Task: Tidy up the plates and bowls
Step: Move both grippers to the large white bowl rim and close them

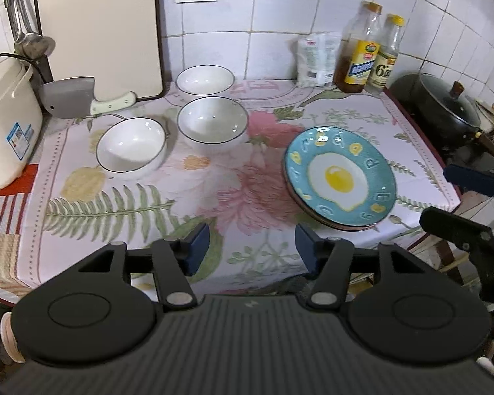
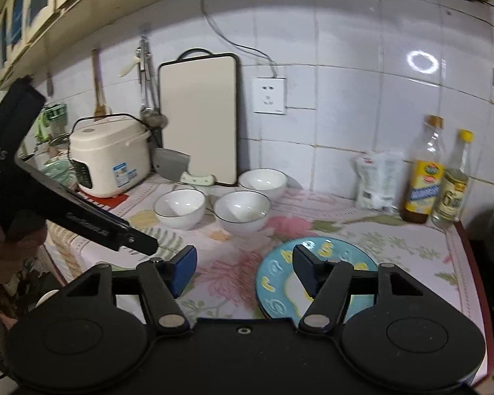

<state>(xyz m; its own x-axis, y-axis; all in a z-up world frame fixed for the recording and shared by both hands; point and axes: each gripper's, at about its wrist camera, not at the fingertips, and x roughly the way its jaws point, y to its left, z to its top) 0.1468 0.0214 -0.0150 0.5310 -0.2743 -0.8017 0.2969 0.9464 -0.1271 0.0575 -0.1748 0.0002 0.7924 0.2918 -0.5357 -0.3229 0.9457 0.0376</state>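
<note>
Three white bowls with dark rims stand on the floral cloth: a left bowl (image 1: 131, 147) (image 2: 179, 208), a middle bowl (image 1: 212, 124) (image 2: 242, 214) and a far bowl (image 1: 205, 79) (image 2: 262, 180). A stack of plates topped by a blue fried-egg plate (image 1: 340, 177) (image 2: 280, 283) lies at the right. My left gripper (image 1: 252, 247) is open and empty above the cloth's front edge. My right gripper (image 2: 245, 270) is open and empty, its right finger over the blue plate's rim. The right gripper also shows at the left wrist view's right edge (image 1: 471, 207).
A rice cooker (image 1: 3, 131) (image 2: 110, 156), a cleaver (image 1: 79, 98) and a cutting board (image 1: 98, 29) stand at the back left. Two bottles (image 1: 369, 49) and a white bag (image 1: 316, 59) stand at the back right. A black pot (image 1: 444, 105) sits on the stove to the right.
</note>
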